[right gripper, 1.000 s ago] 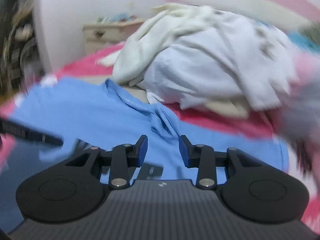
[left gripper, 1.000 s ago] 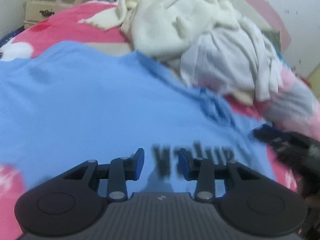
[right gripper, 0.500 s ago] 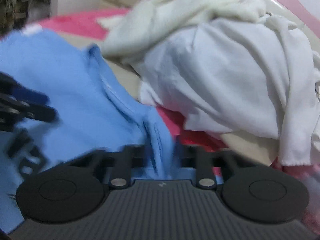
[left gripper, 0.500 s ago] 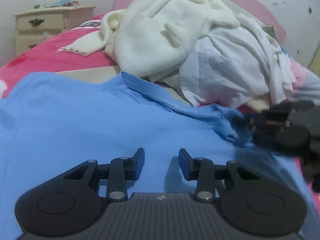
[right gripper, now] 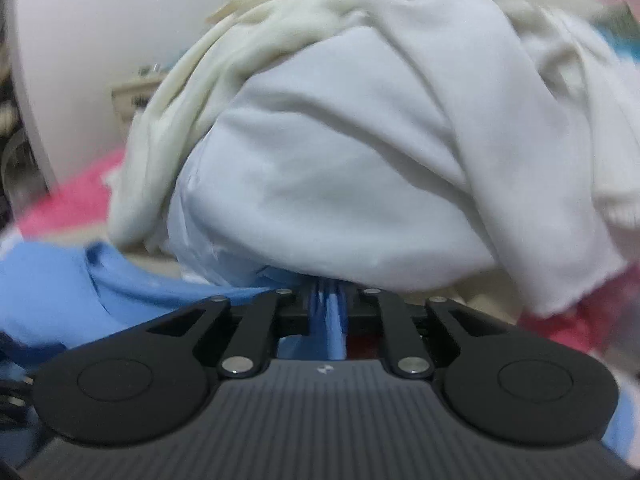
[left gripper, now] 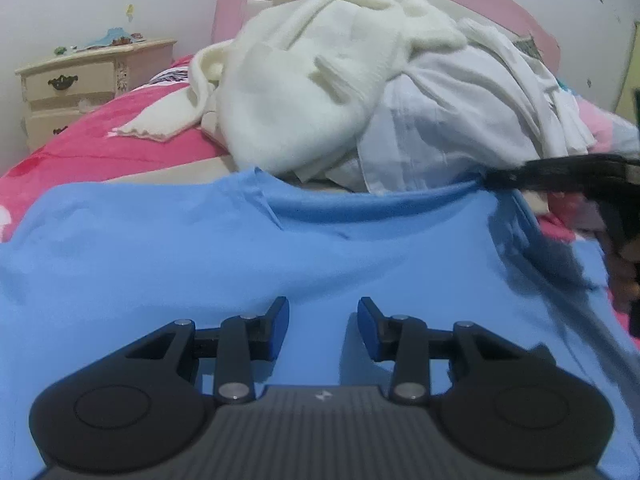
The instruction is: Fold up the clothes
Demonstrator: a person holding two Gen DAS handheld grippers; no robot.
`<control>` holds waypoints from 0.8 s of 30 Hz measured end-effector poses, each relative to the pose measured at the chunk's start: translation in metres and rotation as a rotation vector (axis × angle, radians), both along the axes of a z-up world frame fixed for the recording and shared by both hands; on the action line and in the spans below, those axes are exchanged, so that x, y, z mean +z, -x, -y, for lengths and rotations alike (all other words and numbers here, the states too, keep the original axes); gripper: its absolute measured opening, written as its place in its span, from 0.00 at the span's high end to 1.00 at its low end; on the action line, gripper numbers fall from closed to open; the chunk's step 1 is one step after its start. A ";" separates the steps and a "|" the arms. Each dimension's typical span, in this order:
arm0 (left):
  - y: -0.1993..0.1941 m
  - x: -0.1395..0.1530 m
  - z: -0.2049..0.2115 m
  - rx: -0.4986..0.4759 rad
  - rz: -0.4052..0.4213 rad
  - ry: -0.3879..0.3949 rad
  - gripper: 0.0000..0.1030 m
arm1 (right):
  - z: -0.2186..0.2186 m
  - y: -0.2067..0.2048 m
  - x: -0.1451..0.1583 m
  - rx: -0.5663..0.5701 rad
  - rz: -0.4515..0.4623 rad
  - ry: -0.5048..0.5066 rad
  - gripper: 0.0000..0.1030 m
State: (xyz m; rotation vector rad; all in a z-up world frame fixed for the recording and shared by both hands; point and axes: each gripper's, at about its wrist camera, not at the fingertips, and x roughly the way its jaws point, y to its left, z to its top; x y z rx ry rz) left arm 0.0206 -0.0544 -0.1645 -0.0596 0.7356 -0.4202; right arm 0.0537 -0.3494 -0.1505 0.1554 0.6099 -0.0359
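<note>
Spreading the light blue cotton T-shirt (left gripper: 280,264) flat on the pink bed (left gripper: 92,148) is the step in hand; it lies near, before the heap of white clothes (left gripper: 360,92). The right gripper (right gripper: 326,304) pinches a bunched blue fold at the shirt's far right corner, its jaws opening slightly. The left gripper (left gripper: 323,320) hovers over the cloth, jaws part-open and empty. Next, I judge, it must seize the opposite corner.
</note>
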 end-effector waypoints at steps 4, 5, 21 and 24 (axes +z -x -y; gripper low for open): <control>-0.010 0.001 -0.002 0.014 0.004 0.015 0.62 | 0.006 0.031 0.016 -0.009 0.057 -0.036 0.67; -0.011 0.001 -0.001 0.019 0.008 0.013 0.62 | 0.007 0.040 0.021 -0.015 0.069 -0.036 0.66; 0.028 0.047 -0.035 0.033 -0.025 0.048 0.50 | 0.098 0.246 0.016 -0.383 -0.248 -0.258 0.43; 0.051 0.060 -0.070 -0.009 -0.166 0.109 0.50 | 0.093 0.279 0.008 -0.318 -0.336 -0.324 0.38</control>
